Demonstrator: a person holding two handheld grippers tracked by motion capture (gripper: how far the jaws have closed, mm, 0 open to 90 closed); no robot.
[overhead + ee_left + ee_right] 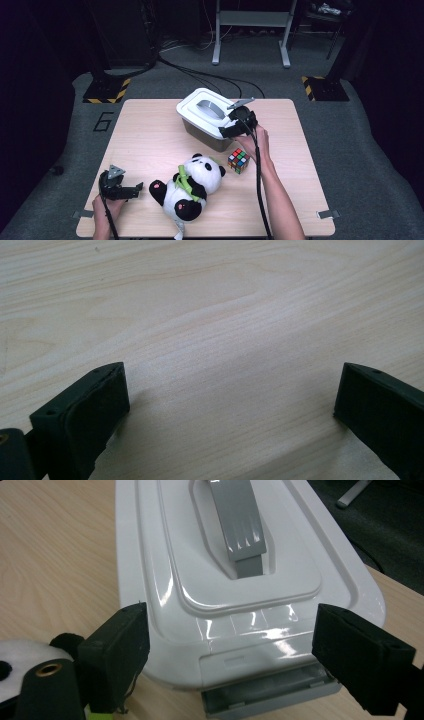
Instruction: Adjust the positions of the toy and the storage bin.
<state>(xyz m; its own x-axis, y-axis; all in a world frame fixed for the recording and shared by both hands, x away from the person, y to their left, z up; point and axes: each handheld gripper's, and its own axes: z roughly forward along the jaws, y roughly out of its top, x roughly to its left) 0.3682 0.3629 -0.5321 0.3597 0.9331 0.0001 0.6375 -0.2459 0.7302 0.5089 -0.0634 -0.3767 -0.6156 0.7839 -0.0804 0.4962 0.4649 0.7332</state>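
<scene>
Right tool (234, 131) open at the near end of the box (202, 132) mid-table (150, 130), jaws straddling the lid (240, 575), gripping nothing. Best centred on the grey latch (270, 695) before closing. Left tool (131, 190) open, idle on bare wood.

The high view looks forward and down on the whole worktop (150, 130). The right gripper view, close up, shares the white box (240, 605), at 12 o'clock from the panda (192, 187). The left gripper view looks closely down on bare wood.
</scene>
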